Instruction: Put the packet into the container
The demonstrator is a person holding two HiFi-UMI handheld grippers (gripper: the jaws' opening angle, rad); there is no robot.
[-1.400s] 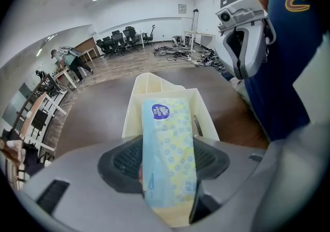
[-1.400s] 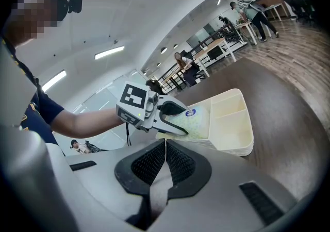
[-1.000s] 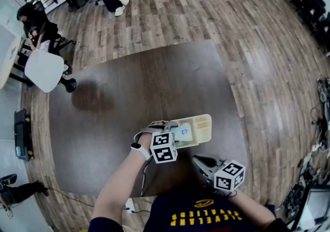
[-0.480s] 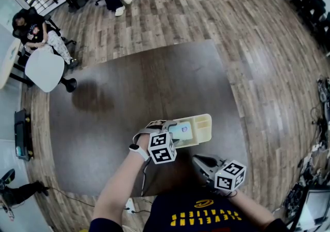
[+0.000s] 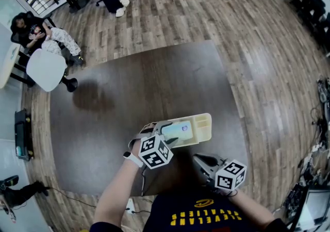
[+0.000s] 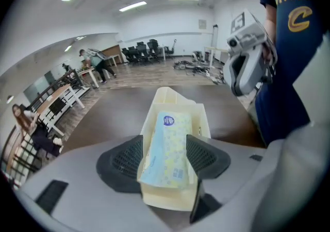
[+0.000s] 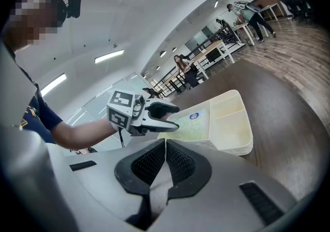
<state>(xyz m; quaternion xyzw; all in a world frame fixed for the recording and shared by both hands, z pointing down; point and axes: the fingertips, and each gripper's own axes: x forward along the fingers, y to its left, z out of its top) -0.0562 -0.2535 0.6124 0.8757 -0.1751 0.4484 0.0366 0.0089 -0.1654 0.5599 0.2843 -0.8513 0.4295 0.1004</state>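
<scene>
Packet (image 6: 167, 148) first – it lies in the big part of the cream container (image 6: 164, 94), which sits on the dark bench (image 5: 129, 92) near our body. The left tongs (image 6: 165, 149) hang right over it, pointing down and forward. The packet's long side runs the same way the tongs point, and the same way as the container's long side. The two black pads are spread, one on each side of the packet's near end. As far as we can see they do not squeeze it, so we think it has been let go. The near end seems to ride up a bit toward the container's near wall, but we cannot be sure. Our left hand is the close one by far. The right tongs (image 7: 165, 161) are pressed together with nothing in them, off to the side and well apart from the container. The packet is soft and flat, pale blue-green with tiny yellow dots and a round blue mark at its far end – maybe tissues. We think the job is nearly done. The next move should be straight up and away, so a pad does not catch that near end.
</scene>
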